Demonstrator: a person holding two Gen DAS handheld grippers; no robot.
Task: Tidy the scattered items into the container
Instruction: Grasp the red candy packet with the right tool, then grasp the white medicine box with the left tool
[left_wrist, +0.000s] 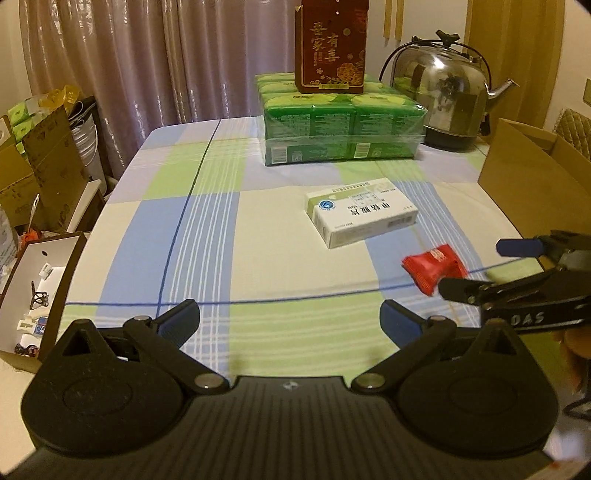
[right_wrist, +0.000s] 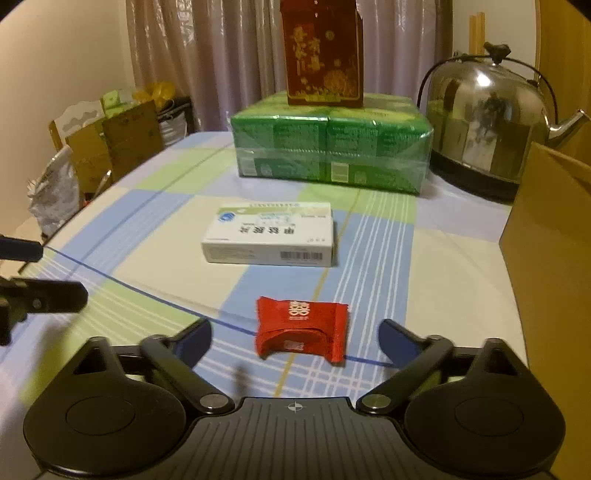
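A small red candy packet (right_wrist: 301, 326) lies on the checked tablecloth, just ahead of and between the fingertips of my open right gripper (right_wrist: 294, 338); nothing is held. It also shows in the left wrist view (left_wrist: 433, 267), with the right gripper (left_wrist: 476, 267) beside it at the right edge. A white medicine box (right_wrist: 271, 233) lies flat further back; the left wrist view shows it too (left_wrist: 360, 211). My left gripper (left_wrist: 290, 317) is open and empty over the tablecloth's near left part. A brown cardboard box (right_wrist: 554, 258) stands open at the right edge, also in the left wrist view (left_wrist: 532, 166).
A wrapped pack of green tissue packets (left_wrist: 341, 123) with a red gift box (left_wrist: 330, 46) on top stands at the back. A steel kettle (left_wrist: 441, 92) is at the back right. Cardboard boxes and bags (left_wrist: 40, 166) stand off the table's left side.
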